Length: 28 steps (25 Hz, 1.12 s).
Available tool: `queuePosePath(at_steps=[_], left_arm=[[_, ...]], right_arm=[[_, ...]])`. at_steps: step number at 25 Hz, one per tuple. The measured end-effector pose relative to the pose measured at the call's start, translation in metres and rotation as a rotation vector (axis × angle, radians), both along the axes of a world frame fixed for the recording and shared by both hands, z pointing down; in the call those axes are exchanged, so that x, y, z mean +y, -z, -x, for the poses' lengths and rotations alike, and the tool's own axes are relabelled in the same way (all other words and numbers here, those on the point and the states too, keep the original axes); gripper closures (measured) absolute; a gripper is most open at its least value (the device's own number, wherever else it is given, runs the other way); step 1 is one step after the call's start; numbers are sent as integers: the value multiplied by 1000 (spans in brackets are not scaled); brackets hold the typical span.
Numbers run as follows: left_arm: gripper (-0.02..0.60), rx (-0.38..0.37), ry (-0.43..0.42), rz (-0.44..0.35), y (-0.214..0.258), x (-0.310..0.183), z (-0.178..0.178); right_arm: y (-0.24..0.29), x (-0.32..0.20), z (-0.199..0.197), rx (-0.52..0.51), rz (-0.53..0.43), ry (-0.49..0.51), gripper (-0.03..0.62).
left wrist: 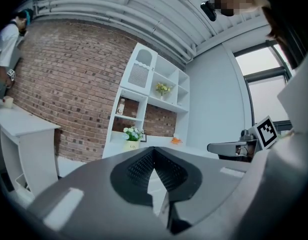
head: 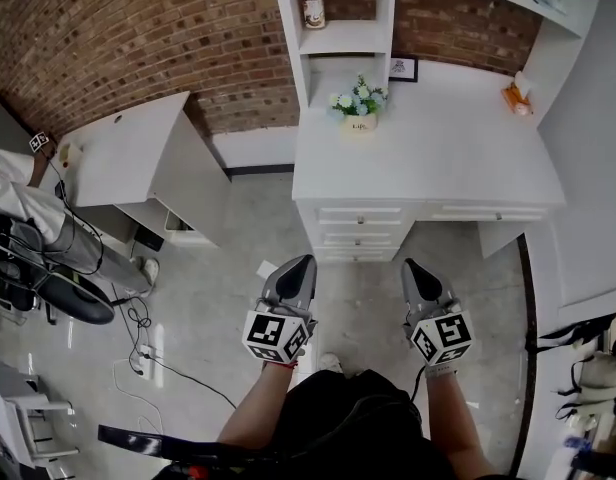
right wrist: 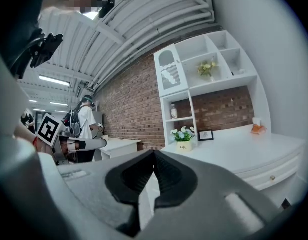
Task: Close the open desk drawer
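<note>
Left gripper (head: 307, 260), right gripper (head: 410, 264): jaws together | flowerpot (head: 362, 122) on desk (head: 458, 153): "Life"

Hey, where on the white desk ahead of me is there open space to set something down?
Most of the desk top is bare: the stretch between the flower pot at the back left and the orange item at the back right, out to the front edge. Only the back is crowded, with the picture frame beside the pot.
</note>
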<state>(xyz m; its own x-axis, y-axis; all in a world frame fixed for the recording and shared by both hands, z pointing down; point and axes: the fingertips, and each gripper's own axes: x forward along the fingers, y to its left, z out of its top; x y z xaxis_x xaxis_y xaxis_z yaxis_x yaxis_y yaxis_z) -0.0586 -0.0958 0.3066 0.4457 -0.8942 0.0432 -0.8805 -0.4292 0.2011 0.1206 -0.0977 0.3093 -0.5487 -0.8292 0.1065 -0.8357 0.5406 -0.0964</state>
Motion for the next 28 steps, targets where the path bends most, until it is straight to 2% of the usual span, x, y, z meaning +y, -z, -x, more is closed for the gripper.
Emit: queuePosePath(at_steps=[9, 28], left_arm=[[578, -3, 37, 10, 10, 12, -7], [578, -50, 38, -15, 26, 41, -19]], right_arm=[[10, 10, -4, 24, 22, 52, 591], [10, 36, -19, 21, 15, 38, 591]])
